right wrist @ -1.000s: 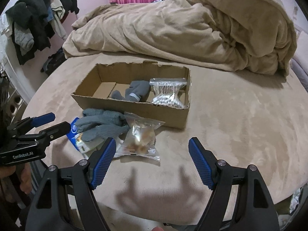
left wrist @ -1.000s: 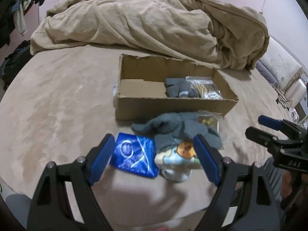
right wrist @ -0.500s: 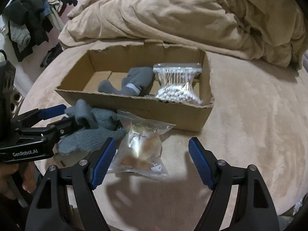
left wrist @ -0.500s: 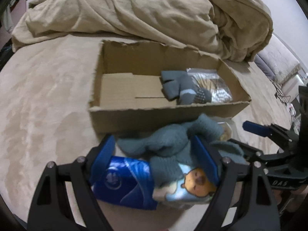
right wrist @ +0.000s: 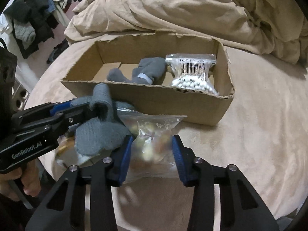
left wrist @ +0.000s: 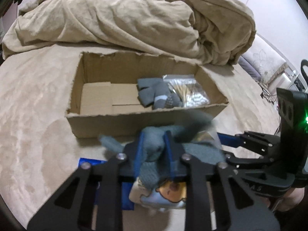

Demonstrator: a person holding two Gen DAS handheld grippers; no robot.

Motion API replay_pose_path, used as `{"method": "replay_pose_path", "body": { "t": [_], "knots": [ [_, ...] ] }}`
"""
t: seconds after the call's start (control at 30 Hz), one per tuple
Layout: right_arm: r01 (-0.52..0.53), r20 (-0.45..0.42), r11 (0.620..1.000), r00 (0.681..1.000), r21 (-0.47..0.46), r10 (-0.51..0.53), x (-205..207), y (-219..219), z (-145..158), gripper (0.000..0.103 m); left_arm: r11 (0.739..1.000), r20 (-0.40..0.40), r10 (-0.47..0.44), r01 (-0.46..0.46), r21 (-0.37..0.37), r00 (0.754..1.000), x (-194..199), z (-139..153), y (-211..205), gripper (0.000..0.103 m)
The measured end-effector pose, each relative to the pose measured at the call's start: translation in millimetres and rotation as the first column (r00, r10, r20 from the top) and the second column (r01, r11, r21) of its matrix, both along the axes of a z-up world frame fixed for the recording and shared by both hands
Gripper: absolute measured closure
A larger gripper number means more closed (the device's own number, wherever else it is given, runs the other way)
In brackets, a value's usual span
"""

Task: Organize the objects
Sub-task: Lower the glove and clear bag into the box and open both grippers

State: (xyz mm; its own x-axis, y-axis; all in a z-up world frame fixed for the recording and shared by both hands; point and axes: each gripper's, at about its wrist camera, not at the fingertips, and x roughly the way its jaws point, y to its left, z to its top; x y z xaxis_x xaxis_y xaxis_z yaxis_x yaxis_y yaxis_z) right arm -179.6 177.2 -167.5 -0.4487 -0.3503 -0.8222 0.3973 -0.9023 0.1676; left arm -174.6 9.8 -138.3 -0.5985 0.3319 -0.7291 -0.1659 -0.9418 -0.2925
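A torn cardboard box (left wrist: pixel 107 121) (right wrist: pixel 192 104) on the bed holds a grey sock (left wrist: pixel 152 92) (right wrist: pixel 148 71) and a bag of cotton swabs (left wrist: pixel 190 94) (right wrist: pixel 192 73). In front of it lies a grey knit glove (left wrist: pixel 154 150) (right wrist: pixel 96 134). My left gripper (left wrist: pixel 154 148) (right wrist: pixel 77 113) is shut on the glove. My right gripper (right wrist: pixel 152 146) has closed around a clear snack bag (right wrist: pixel 152 134) and its pads touch the bag's sides. A bear-print packet (left wrist: pixel 169 190) and a blue packet (left wrist: pixel 88 161) lie under the glove.
A rumpled beige duvet (left wrist: pixel 134 19) is piled behind the box. Clothes (right wrist: pixel 34 19) hang at the far left. The beige bed sheet (right wrist: pixel 259 134) spreads right of the box.
Both grippers moved forward and closed: the left one onto the grey glove, the right one around the clear snack bag. The glove has bunched up between the left fingers.
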Motion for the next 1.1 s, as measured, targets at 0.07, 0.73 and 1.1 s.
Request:
{"method": "replay_pose_path", "body": {
  "t": [0.07, 0.73, 1.1],
  "knots": [
    [0.008, -0.011, 1.0, 1.0, 0.0, -0.008, 2.9, 2.6, 5.3, 0.06, 1.0, -0.012, 0.003, -0.003, 0.005, 1.0, 3.7, 6.6, -0.5, 0.084],
    [0.043, -0.145, 0.997, 0.988, -0.065, -0.052, 37.1, 18.4, 88.0, 0.06, 0.995, -0.204, 0.088, -0.079, 0.054, 0.975, 50.5, 112.2, -24.2, 0.084],
    [0.026, -0.179, 0.996, 0.983, -0.081, -0.04, 0.9, -3.1, 98.8, 0.06, 0.989, -0.219, 0.141, -0.129, 0.068, 0.965, 16.5, 117.6, -46.0, 0.084]
  ]
}}
